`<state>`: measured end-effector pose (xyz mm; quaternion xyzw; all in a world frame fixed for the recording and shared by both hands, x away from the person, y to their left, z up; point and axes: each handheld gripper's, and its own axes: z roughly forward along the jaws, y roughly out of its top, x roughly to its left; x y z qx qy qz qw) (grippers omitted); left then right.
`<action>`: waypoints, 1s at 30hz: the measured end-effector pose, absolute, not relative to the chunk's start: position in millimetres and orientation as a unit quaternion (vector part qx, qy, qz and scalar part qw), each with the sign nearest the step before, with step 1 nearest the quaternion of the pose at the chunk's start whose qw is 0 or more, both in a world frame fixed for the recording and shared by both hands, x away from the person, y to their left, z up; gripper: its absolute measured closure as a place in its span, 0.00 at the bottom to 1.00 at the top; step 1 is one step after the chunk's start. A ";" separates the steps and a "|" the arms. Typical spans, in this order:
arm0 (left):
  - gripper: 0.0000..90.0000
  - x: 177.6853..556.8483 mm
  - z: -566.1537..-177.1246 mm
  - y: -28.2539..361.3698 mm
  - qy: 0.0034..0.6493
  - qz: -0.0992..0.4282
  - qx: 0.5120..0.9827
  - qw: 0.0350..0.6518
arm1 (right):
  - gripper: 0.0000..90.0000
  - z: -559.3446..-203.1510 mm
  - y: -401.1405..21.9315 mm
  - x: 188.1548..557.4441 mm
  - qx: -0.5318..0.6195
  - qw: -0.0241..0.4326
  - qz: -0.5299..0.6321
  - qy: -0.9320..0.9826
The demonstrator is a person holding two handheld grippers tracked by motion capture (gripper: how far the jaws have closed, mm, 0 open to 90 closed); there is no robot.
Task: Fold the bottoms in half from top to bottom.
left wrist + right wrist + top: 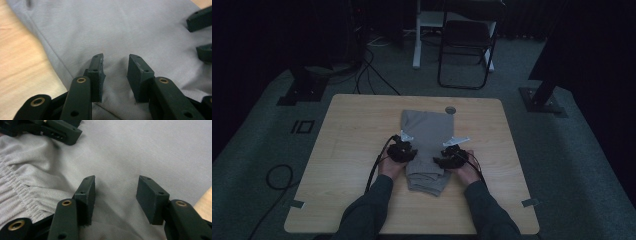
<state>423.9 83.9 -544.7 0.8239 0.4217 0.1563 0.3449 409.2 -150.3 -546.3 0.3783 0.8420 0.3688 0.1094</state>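
Shorts (426, 150), grey and folded, lie mid-frame on the worktop (352, 150), flanked by left gripper (404, 150) and right gripper (451, 157), both parted and empty.

Small round object (450, 109) beyond grey garment (424, 131) too dim to identify, forearms cut off below

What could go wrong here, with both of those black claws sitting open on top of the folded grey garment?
Both grippers, left and right, rest open on the folded grey garment, pads flat on smooth fabric. Closing now, they may pinch just the top layer, or slip off, so the fold could come apart when lifted. The elastic waistband bunches beside the right gripper; catching it could drag the garment askew. The two grippers also stand close together and might bump.
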 end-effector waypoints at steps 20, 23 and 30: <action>0.65 358.6 -540.8 95.7 0.393 0.099 0.838 0.366 | 0.36 -542.2 -153.4 379.5 0.340 0.090 0.340 0.872; 0.65 361.3 -532.2 99.0 0.393 0.119 0.826 0.387 | 0.39 -538.2 -153.1 376.6 0.332 0.104 0.334 0.876; 0.67 405.5 -524.8 105.3 0.434 0.169 0.801 0.378 | 0.45 -533.3 -158.0 416.3 0.395 0.152 0.363 0.830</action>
